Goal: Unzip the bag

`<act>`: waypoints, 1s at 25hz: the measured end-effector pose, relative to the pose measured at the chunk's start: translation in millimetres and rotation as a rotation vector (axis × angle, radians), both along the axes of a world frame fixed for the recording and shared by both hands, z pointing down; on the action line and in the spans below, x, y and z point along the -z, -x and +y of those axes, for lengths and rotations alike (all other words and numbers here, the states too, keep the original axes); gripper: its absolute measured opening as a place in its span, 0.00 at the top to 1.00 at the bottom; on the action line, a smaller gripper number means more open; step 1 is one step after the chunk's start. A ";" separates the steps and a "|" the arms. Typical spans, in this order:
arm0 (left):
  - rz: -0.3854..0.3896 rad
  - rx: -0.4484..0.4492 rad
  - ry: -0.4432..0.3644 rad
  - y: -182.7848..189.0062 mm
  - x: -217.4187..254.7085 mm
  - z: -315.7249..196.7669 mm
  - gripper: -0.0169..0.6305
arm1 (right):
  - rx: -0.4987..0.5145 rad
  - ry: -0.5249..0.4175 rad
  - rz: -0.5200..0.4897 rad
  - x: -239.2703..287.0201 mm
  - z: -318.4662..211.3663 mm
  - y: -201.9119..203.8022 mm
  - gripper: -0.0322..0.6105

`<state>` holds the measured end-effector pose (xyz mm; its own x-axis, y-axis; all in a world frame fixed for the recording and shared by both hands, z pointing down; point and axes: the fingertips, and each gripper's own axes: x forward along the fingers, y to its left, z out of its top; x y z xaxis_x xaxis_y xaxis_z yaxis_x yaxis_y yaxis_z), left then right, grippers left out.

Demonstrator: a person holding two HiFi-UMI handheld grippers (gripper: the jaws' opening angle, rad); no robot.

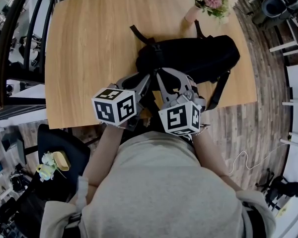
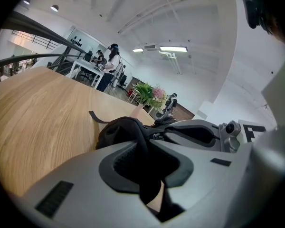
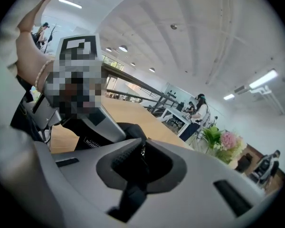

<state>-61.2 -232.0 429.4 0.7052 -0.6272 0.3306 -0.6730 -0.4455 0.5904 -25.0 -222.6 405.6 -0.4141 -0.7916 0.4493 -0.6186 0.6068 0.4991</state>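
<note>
left gripper (image 2: 140, 142) clamps a fold of the black bag (image 1: 198, 56) on the wooden table (image 1: 89, 43); right gripper (image 3: 143, 142), jaws nearly together, pinches its zipper pull (image 3: 142, 150)

We see the table (image 1: 89, 43) as pale wood, smooth and matt with a fine grain, and the bag (image 1: 198, 56) as black cloth, matt and soft. The left gripper (image 2: 143, 148) and right gripper (image 3: 140, 156) look to us like smooth grey matt plastic, with darker ribbed pads (image 2: 123, 159) inside the jaws.
</note>
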 end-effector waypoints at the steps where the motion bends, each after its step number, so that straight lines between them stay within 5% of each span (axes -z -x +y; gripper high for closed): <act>1: 0.000 -0.005 0.000 0.0 -0.1 0.1 0.86 | -0.021 0.015 -0.023 -0.4 -0.7 -1.1 0.89; 15: 0.025 -0.071 -0.014 3.3 4.8 -2.1 0.86 | -0.205 0.197 -0.398 -5.4 -7.2 -13.1 0.93; 25: 0.034 0.005 -0.022 5.8 3.1 -8.6 0.86 | -0.227 0.238 -0.472 -5.8 -15.5 -46.3 0.93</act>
